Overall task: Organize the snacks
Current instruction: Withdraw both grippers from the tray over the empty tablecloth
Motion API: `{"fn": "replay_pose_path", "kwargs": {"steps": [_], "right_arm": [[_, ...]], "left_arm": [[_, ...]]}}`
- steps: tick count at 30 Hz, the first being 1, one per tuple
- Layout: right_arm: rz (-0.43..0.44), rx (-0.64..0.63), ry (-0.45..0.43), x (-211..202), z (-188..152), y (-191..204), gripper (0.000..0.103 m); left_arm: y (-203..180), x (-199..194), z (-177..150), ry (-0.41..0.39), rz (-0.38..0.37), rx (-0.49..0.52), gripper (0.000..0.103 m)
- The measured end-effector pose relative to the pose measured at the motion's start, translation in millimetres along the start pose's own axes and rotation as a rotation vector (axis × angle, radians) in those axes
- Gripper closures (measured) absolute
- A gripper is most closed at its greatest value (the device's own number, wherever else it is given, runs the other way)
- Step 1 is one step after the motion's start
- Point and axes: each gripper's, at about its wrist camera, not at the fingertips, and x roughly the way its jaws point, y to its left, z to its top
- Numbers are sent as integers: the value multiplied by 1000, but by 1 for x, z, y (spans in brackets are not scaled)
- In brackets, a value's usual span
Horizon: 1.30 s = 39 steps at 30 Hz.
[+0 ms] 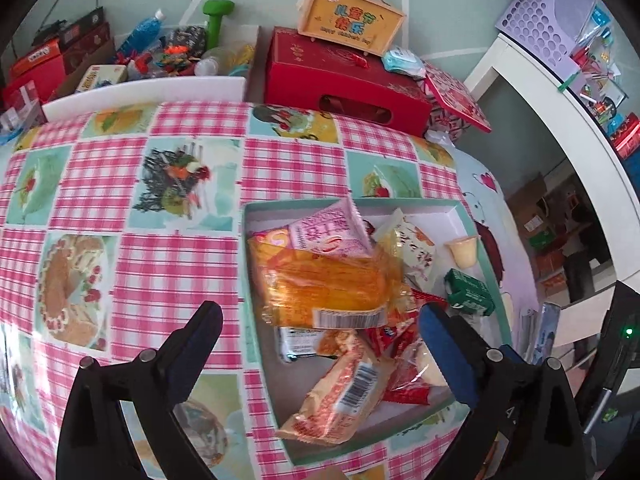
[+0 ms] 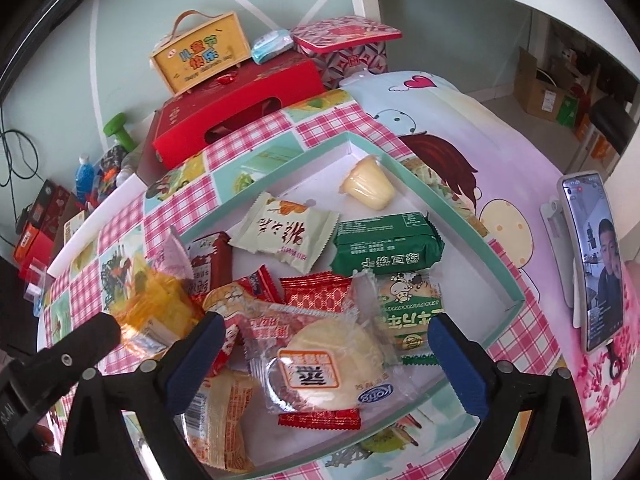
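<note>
Between the right fingers [image 2: 326,344], spread wide and empty, lies a slick rice cracker [image 2: 320,364] — it may slip; left fingers [image 1: 320,332] gape empty too.

1. A snack tray [image 2: 472,236] lay on the bench [image 1: 120,208].
2. In its far corner sat a jelly cup [image 2: 370,184].
3. Behind the bench stood a gift box [image 2: 240,108], carrying a small case [image 2: 202,54].
</note>
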Motion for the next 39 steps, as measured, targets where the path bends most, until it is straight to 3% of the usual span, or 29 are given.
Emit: {"fn": "replay_pose_path", "kwargs": {"steps": [7, 11, 27, 39], "right_arm": [[7, -36, -31, -16, -14, 9, 0], [11, -72, -36, -24, -27, 14, 0], [31, -184, -54, -45, -78, 30, 0], [36, -249, -40, -34, -114, 34, 0]], "left_arm": [[25, -11, -17, -50, 252, 38, 5], [46, -12, -31, -42, 339, 32, 5], [70, -16, -83, 23, 424, 39, 5], [86, -21, -104, 4, 442, 5, 5]]}}
